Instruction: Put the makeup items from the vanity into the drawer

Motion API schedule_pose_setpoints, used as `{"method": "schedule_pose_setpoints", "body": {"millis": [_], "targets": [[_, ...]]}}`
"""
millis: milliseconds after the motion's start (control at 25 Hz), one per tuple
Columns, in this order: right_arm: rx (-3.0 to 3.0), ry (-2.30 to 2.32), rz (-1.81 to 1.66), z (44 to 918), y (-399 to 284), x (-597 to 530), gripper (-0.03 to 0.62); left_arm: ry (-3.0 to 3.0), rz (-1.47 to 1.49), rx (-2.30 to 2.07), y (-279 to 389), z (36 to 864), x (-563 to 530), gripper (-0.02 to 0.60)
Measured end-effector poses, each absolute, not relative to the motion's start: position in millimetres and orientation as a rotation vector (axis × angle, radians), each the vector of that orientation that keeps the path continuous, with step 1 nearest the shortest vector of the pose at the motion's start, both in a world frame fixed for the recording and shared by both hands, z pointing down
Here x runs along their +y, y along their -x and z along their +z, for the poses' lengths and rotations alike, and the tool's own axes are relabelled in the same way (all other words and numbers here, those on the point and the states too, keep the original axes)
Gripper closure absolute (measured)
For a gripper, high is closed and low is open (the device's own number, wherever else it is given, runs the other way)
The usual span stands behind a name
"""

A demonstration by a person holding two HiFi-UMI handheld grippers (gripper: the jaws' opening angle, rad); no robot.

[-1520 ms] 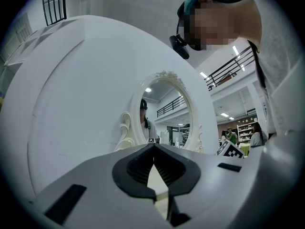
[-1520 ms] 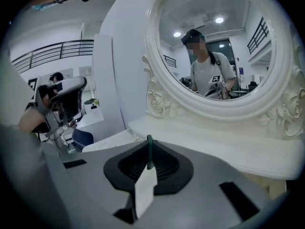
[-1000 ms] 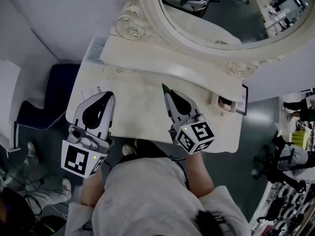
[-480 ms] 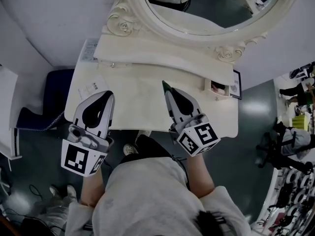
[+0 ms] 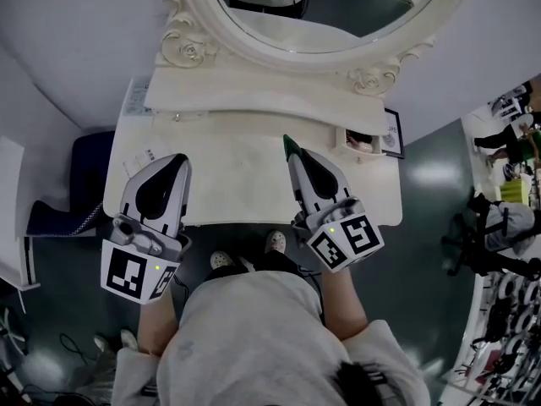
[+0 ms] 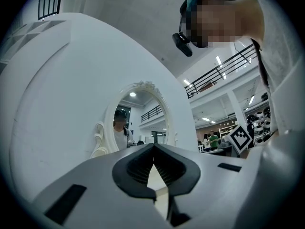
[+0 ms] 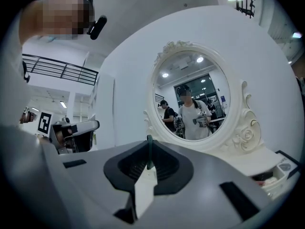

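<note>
Makeup stick (image 5: pixel 287 145): thin and dark green. We see only its tip, poking out past the right gripper's (image 5: pixel 292 154) jaws above the middle of the vanity (image 5: pixel 228 184), clear of the top.
Right gripper: jaws closed on the stick. In its own view the stick (image 7: pixel 149 157) stands upright in the pinch of the gripper (image 7: pixel 149 146), and we see no gap beside it.
Left gripper (image 5: pixel 181 161): jaws together with nothing between them. In its own view the gripper's (image 6: pixel 153 150) tips meet. It hangs over the vanity's left front part, well apart from the right one.
Vanity: white, with a bare top between the grippers and a raised shelf along the back.
Drawer (image 5: pixel 357 139): small and pulled open at the shelf's right end. We make out something pinkish inside but cannot name it. It shows low at the right of the right gripper view (image 7: pixel 275 176).
Mirror (image 5: pixel 338 11): oval, in a carved white frame, standing behind the shelf.
Card (image 5: pixel 391 134): dark-edged, just right of the drawer.
Leaflets (image 5: pixel 139 96): lying at the vanity's left edge.
</note>
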State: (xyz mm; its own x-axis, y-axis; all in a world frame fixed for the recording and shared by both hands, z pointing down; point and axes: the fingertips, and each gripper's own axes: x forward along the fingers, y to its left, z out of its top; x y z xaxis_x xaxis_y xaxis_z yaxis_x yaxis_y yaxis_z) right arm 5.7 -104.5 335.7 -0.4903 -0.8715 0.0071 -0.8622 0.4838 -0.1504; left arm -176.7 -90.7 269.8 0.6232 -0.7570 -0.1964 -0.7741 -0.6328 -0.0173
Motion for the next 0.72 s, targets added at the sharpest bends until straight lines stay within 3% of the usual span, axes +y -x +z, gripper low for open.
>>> {"method": "schedule_pose_setpoints", "body": {"millis": [720], "targets": [[2.479,1.745,-0.167,322.2,-165.2,-93.1,0.559,2.815,0.276,1.114,34.0,256.5,-102.4,0.566]]}}
